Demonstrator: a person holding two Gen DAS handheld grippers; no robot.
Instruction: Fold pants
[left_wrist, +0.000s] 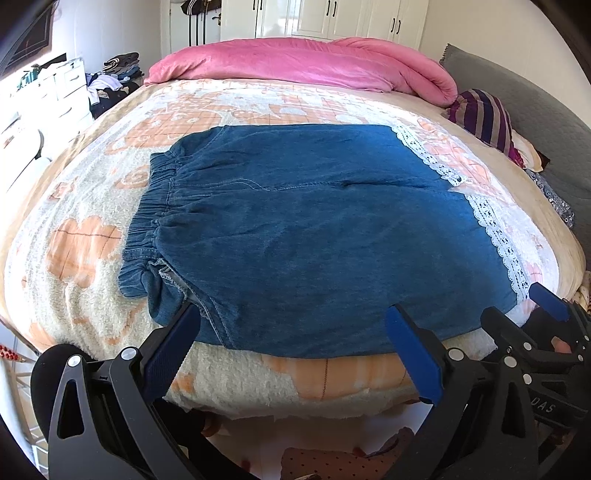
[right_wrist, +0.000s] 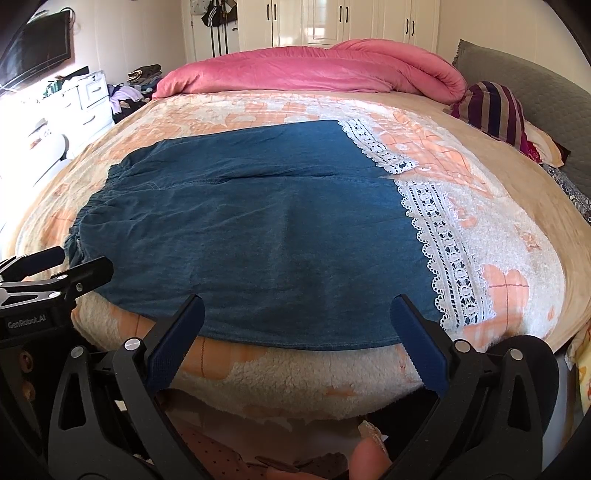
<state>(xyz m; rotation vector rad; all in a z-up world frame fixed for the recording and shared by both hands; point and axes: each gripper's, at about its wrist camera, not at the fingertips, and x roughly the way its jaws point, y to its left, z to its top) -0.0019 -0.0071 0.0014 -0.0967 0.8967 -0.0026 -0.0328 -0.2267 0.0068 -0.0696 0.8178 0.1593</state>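
Note:
Blue denim pants (left_wrist: 314, 236) lie flat on the bed, elastic waistband (left_wrist: 147, 221) to the left and white lace leg hems (left_wrist: 495, 236) to the right. They also show in the right wrist view (right_wrist: 258, 236), with the lace hems (right_wrist: 450, 258) at right. My left gripper (left_wrist: 293, 315) is open and empty at the pants' near edge, close to the waistband end. My right gripper (right_wrist: 297, 306) is open and empty at the near edge, close to the hem end. Each gripper appears at the edge of the other's view.
The bed has a fleecy cream and orange blanket (left_wrist: 88, 266). A pink duvet (left_wrist: 303, 62) is bunched at the far side. A striped cloth (left_wrist: 484, 118) and a grey headboard (left_wrist: 535, 107) lie to the right. White drawers (left_wrist: 62, 88) stand at left.

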